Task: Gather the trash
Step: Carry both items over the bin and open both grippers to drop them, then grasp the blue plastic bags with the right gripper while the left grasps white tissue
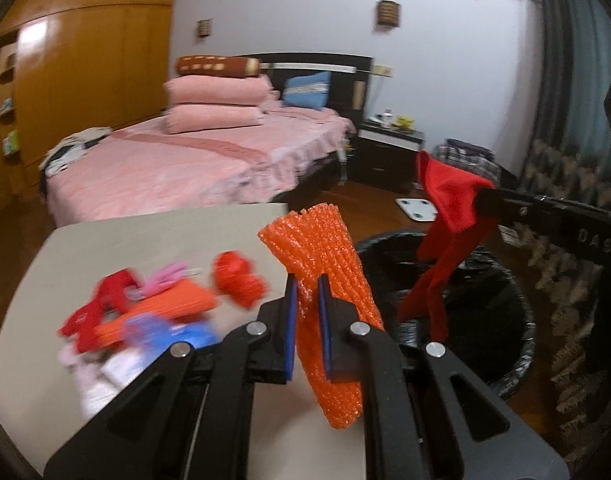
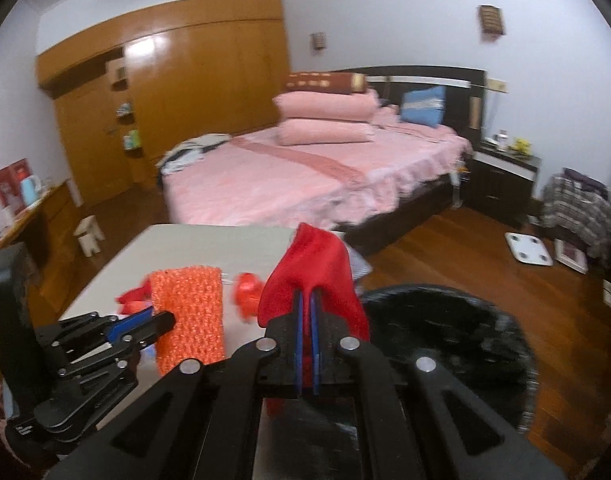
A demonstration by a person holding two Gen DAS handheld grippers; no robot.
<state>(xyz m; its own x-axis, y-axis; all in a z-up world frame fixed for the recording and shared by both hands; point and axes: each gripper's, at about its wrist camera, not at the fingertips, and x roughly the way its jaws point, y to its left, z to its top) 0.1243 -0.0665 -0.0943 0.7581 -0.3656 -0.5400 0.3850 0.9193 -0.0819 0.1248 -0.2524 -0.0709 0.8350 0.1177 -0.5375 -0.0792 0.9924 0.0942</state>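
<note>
My left gripper (image 1: pixel 308 280) is shut on an orange foam net sleeve (image 1: pixel 325 264) and holds it above the table's right edge, beside the black-lined trash bin (image 1: pixel 485 300). It also shows in the right wrist view (image 2: pixel 167 322), with the sleeve (image 2: pixel 189 312) in it. My right gripper (image 2: pixel 308 296) is shut on a red cloth-like scrap (image 2: pixel 317 268); in the left wrist view this scrap (image 1: pixel 449 200) hangs over the bin. More trash lies in a pile (image 1: pixel 145 312) on the beige table (image 1: pixel 165 228): red, pink, orange and blue pieces, blurred.
The bin (image 2: pixel 445 332) stands on the wood floor right of the table (image 2: pixel 209 244). A pink bed (image 2: pixel 305 176) lies beyond, with a dark nightstand (image 2: pixel 501 180), a white scale (image 2: pixel 529 248) and a wardrobe (image 2: pixel 177 92).
</note>
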